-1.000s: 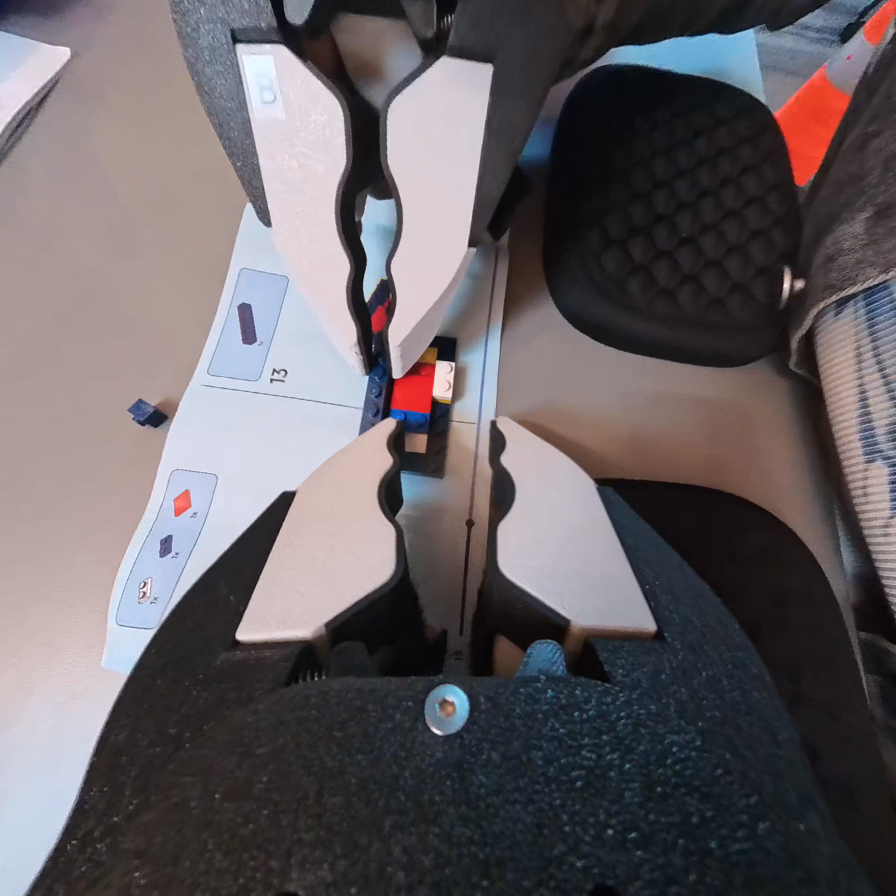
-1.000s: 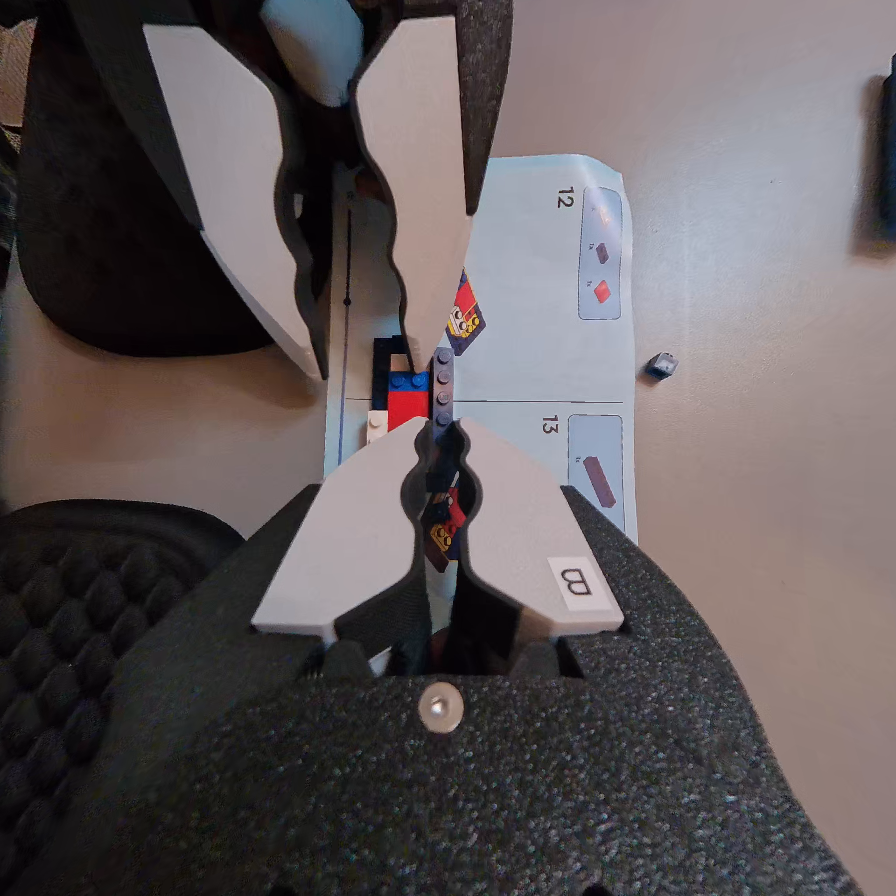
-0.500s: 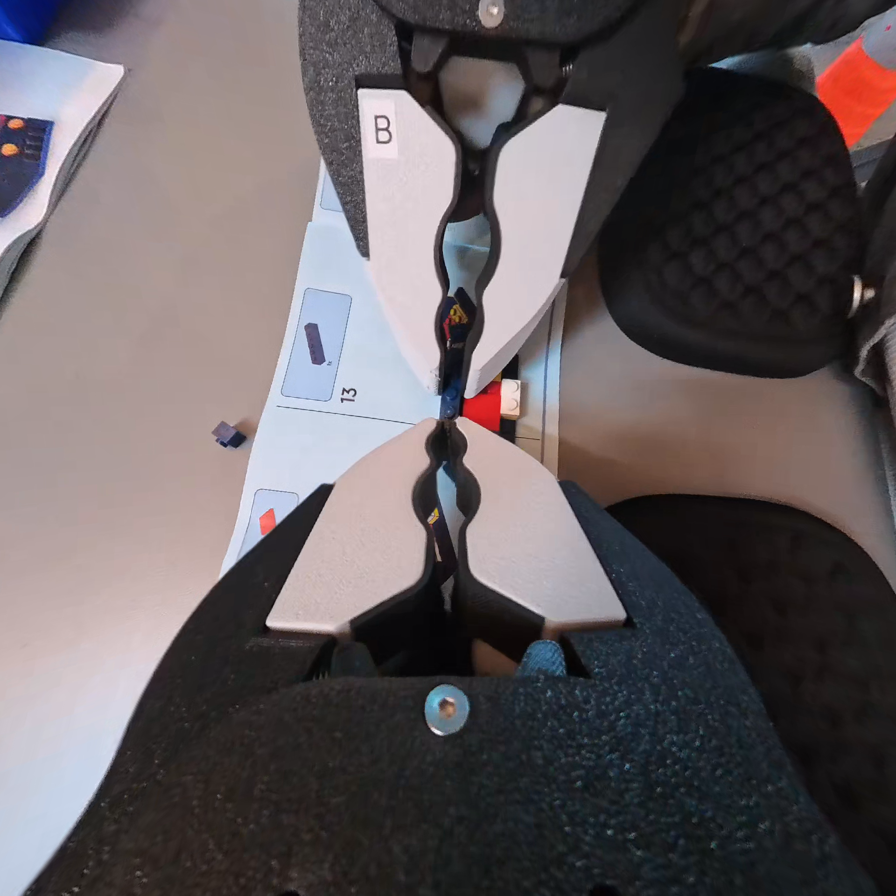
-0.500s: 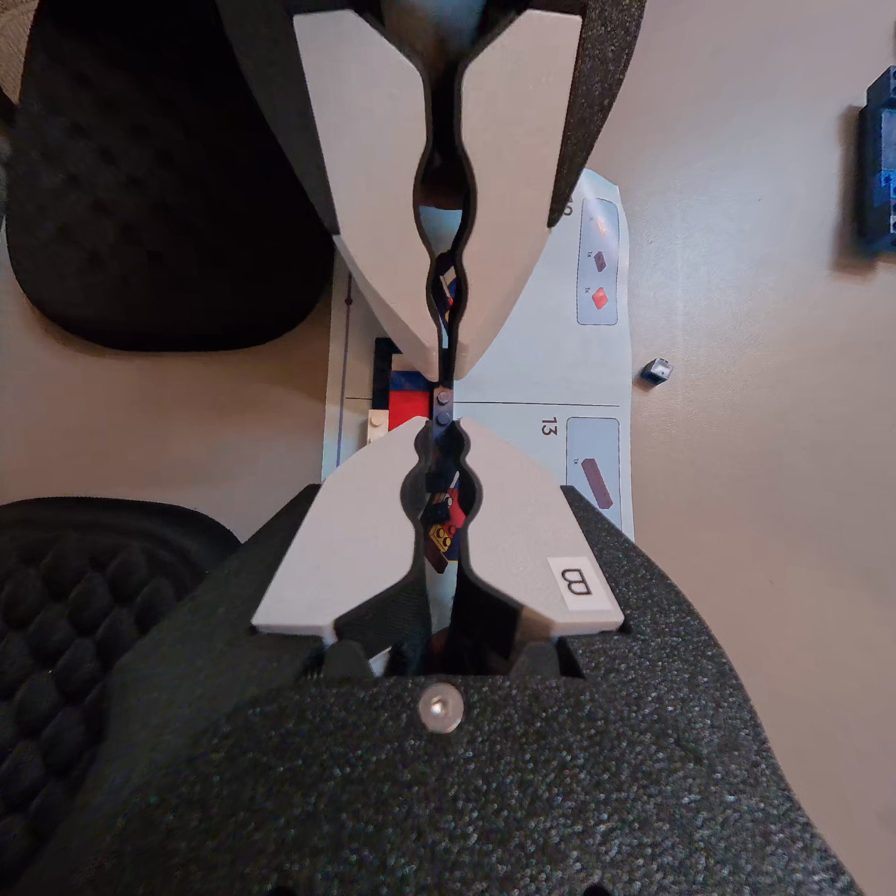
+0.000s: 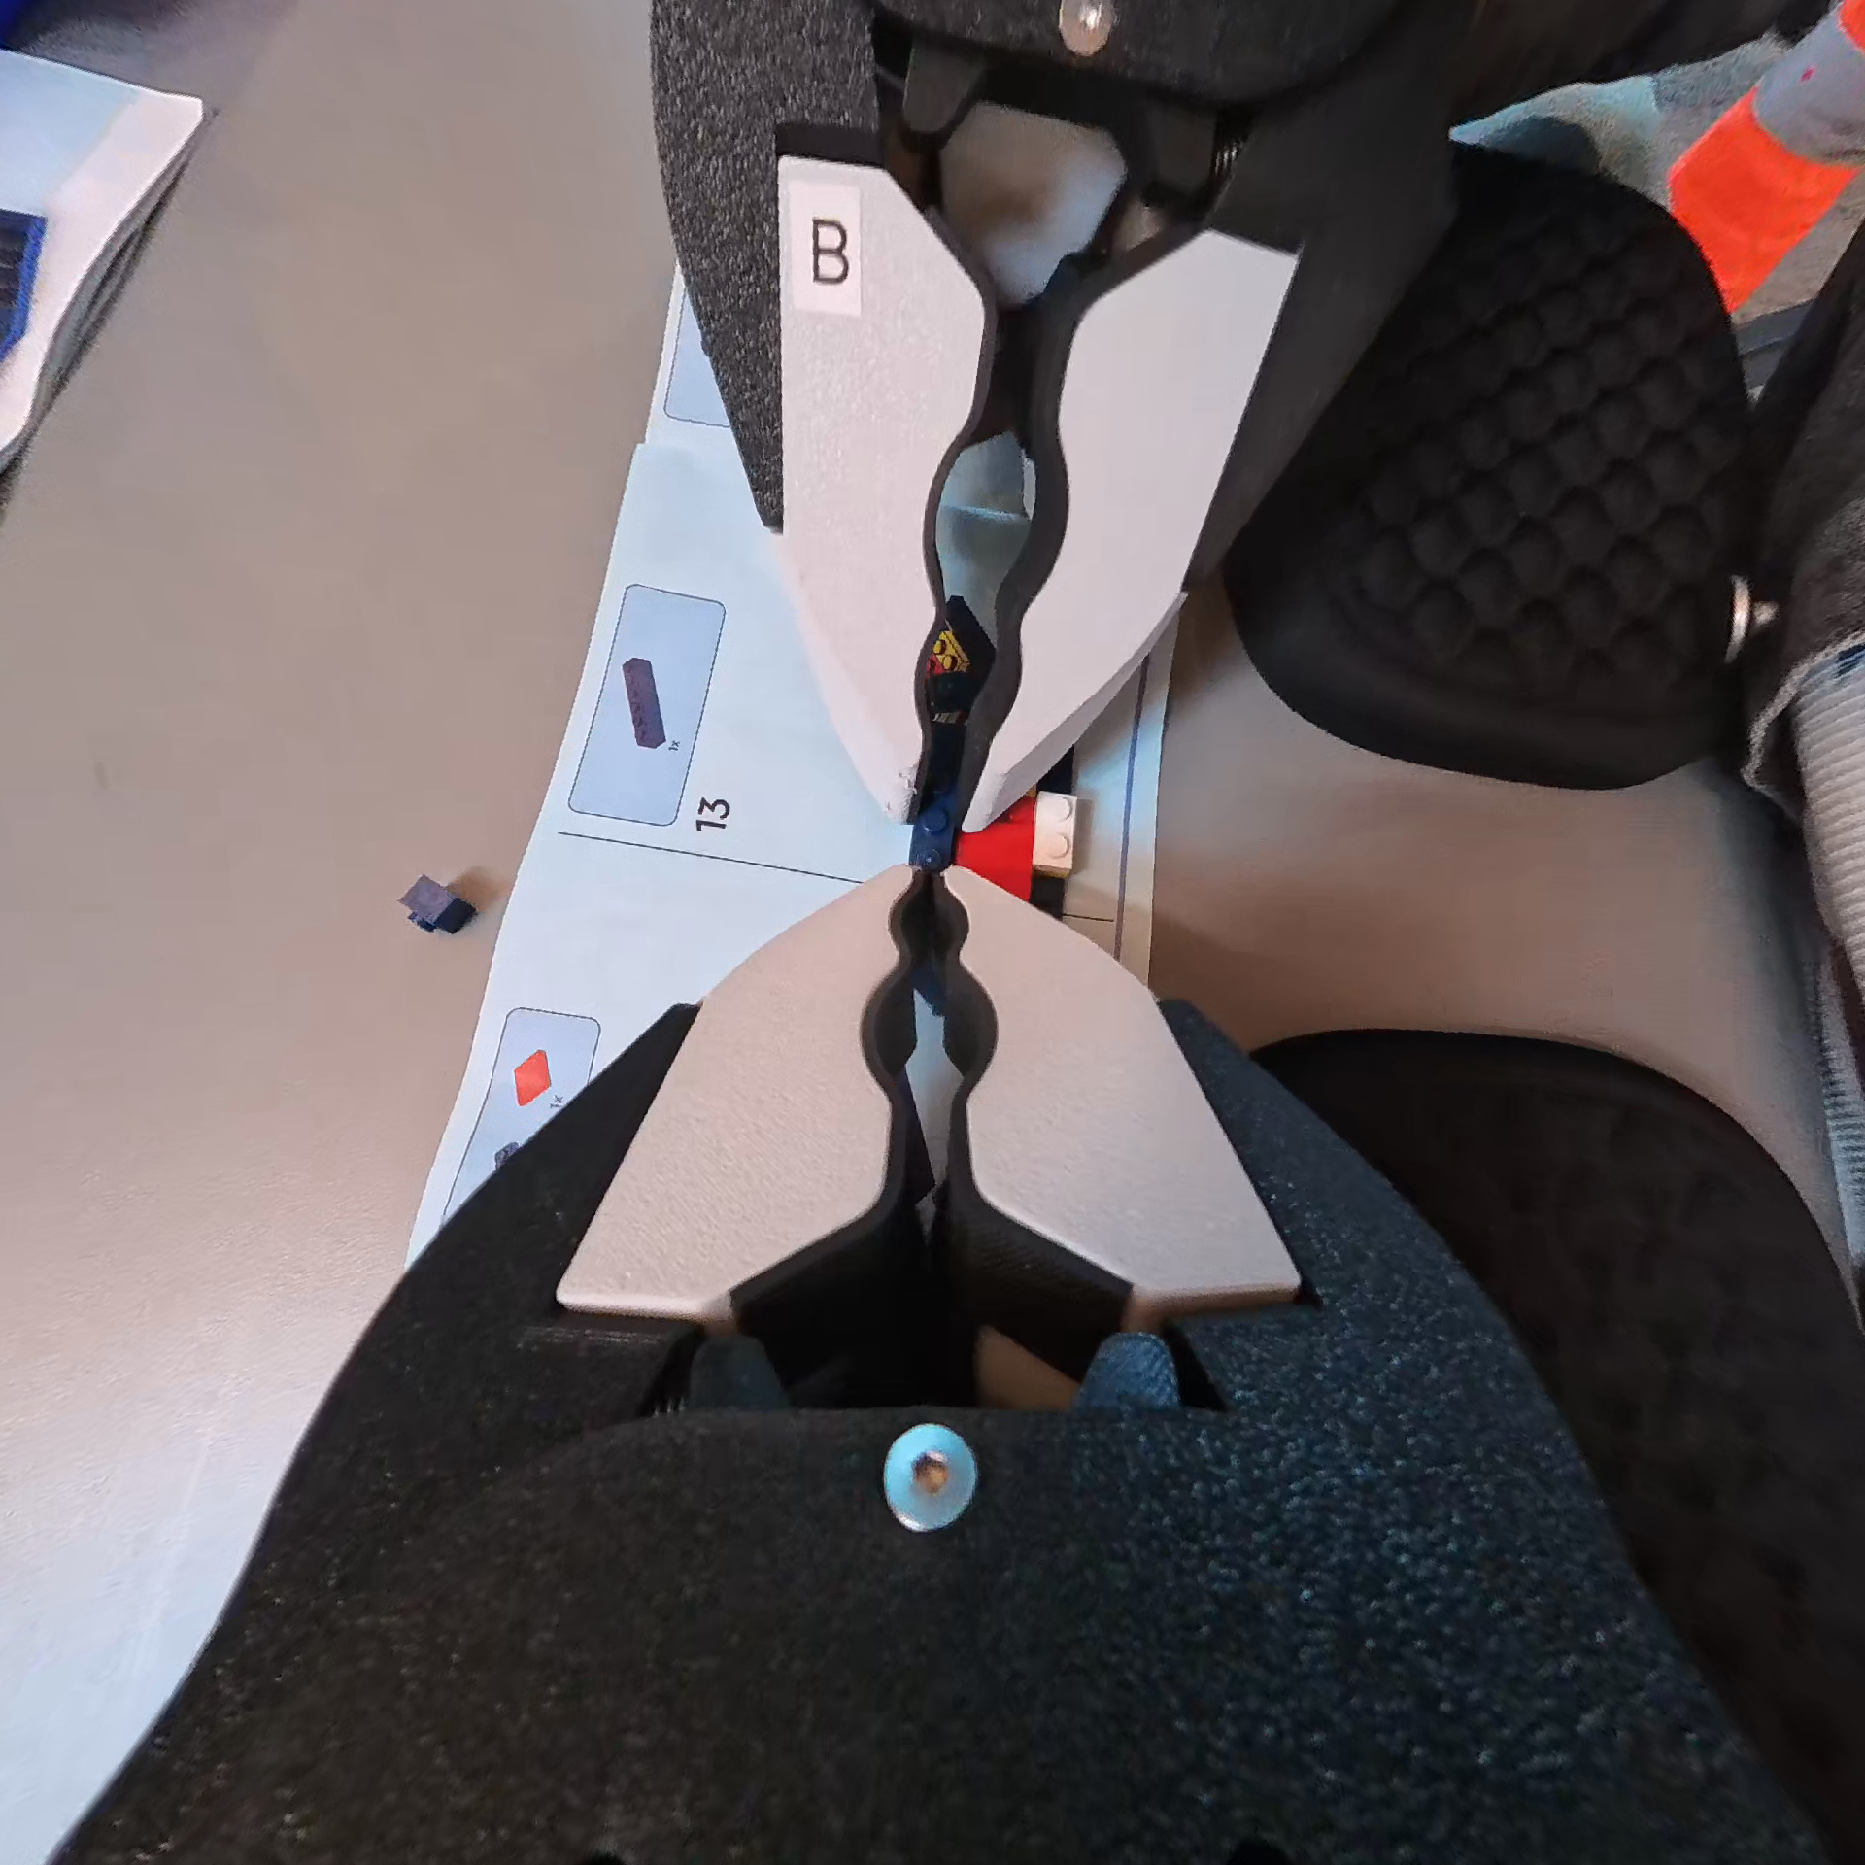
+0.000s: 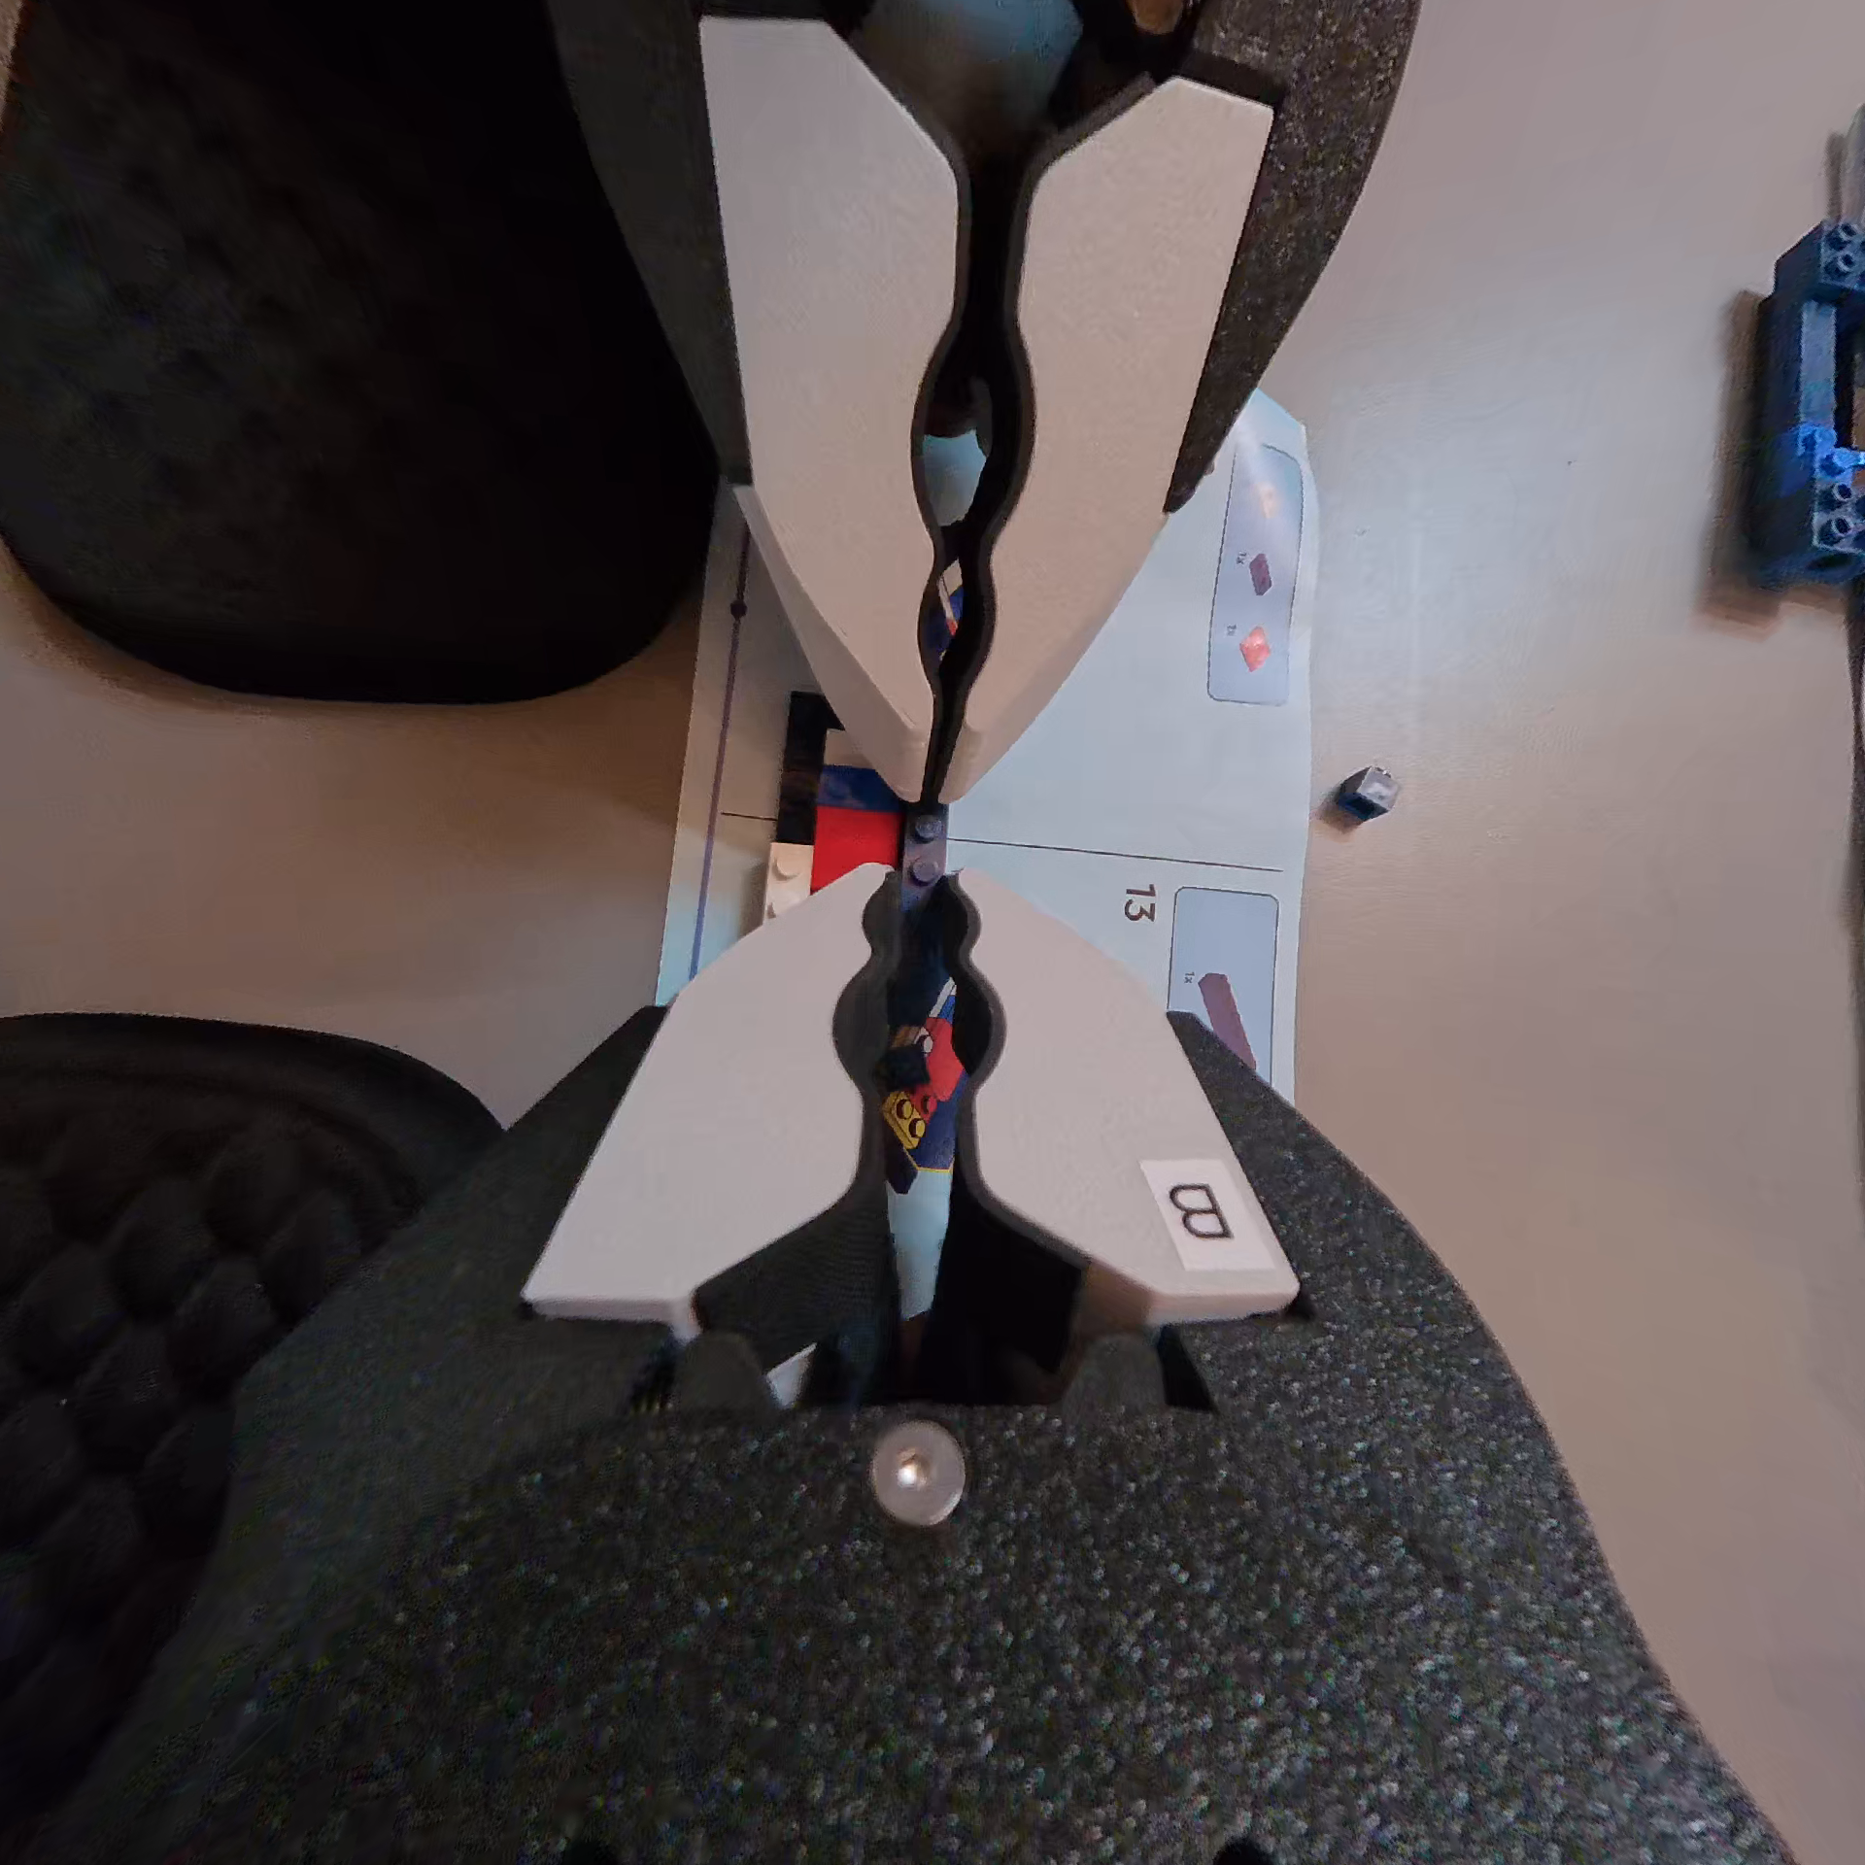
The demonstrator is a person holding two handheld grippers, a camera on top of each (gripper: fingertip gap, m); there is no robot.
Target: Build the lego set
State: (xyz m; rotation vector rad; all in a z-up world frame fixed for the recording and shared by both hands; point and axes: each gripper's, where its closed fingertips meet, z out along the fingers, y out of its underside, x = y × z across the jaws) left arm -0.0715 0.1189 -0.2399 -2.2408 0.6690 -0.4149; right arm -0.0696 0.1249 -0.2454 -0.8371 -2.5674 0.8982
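My right gripper (image 6: 920, 888) is shut on a narrow dark blue studded brick (image 6: 923, 843), which it holds against the side of a small red, blue, white and black brick model (image 6: 853, 838) on a pale blue instruction sheet (image 6: 1110, 787). My left gripper (image 5: 926, 876) faces it and is shut with nothing between its pads. Its tips sit at the free end of the same brick (image 5: 930, 843). In the left wrist view the right gripper (image 5: 944, 792) grips the brick beside the model's red part (image 5: 994, 843).
A small loose dark blue piece (image 5: 436, 903) lies on the table left of the sheet. A blue brick frame (image 6: 1812, 404) stands far right. Black padded cushions (image 5: 1514, 454) (image 5: 1615, 1262) flank the sheet. A booklet (image 5: 71, 202) lies at the far left.
My left gripper's jaws closed from wide open and it moved up to the end of the dark blue brick. The right gripper kept its hold on the brick beside the model.
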